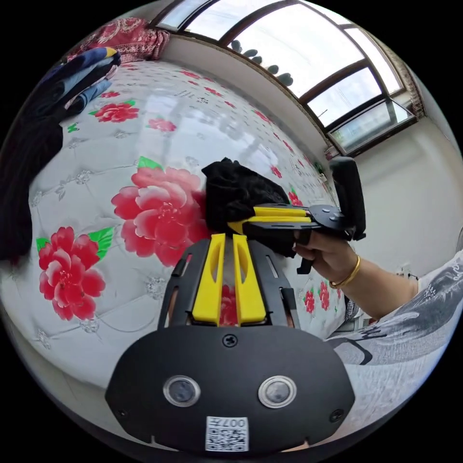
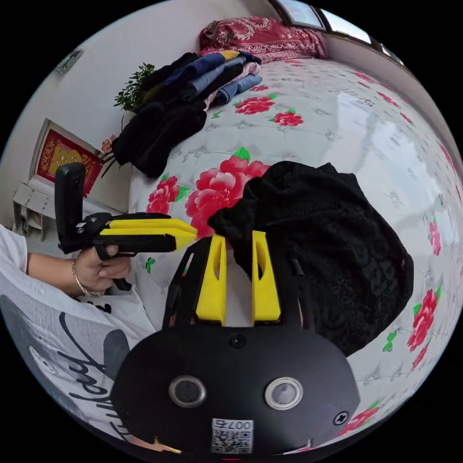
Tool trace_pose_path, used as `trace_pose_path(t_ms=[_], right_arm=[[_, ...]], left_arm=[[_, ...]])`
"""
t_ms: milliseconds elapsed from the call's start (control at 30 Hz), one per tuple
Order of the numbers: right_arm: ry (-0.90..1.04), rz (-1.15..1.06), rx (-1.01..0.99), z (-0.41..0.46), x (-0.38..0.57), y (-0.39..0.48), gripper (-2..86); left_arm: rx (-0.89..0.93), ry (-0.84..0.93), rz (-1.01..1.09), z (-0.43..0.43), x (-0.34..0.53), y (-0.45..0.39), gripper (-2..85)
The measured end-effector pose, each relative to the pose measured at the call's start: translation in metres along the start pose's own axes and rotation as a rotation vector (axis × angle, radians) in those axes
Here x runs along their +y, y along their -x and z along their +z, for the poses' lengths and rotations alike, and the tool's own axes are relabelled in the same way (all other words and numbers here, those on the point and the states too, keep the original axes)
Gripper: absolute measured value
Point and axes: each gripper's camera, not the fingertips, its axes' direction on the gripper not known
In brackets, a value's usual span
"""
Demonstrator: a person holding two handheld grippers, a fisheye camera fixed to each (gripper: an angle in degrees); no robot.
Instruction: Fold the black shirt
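**Loose bundle, no firm hold**

The crumpled black lace shirt [image 2: 323,251] lies bunched on the white quilted bed cover with red flower print [image 2: 366,120], near its edge, and that is where we see the trouble. The cloth is wadded rather than spread, so any pull on one corner could drag the whole heap, twist it further, or slide it off the edge.

In the right gripper view, our right tool [image 2: 238,241] sits at the shirt's near corner with its yellow jaws a narrow gap apart; black cloth lies over the tips, but we cannot tell whether it is pinched. In the left gripper view, the left tool [image 1: 229,241] has its jaws nearly together over the bed cover, holding nothing, just beside the shirt.

A pile of dark folded clothes [image 2: 193,82] sits well apart.
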Motion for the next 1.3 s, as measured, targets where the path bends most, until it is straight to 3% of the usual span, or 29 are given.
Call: trace_pose_path(t_ms=[167,300,500,700,967,1300], right_arm=[[-0.134,0.051,-0.001,-0.062,0.033,-0.024,10.1],[-0.286,0.356,-0.087,-0.117,0.103,-0.096,11.4],[-0.374,0.776,-0.285,-0.106,0.211,-0.183,12.1],[-0.377,0.926,-0.558,-0.058,0.239,-0.231,10.4],[-0.392,0.871,-0.745,-0.06,0.237,-0.262,7.1],[-0.269,0.474,-0.581,-0.16,0.19,-0.195,7.5]], left_arm=[[0.113,0.006,-0.072,-0.002,-0.031,0.032,10.3],[0.205,0.041,-0.109,-0.001,-0.059,0.046,13.8],[0.196,0.103,-0.153,-0.004,-0.077,0.061,16.8],[0.251,0.219,-0.17,0.025,-0.101,0.056,18.3],[0.342,0.257,-0.297,0.054,-0.121,0.059,6.4],[0.136,0.175,-0.112,-0.086,-0.082,-0.036,5.3]])
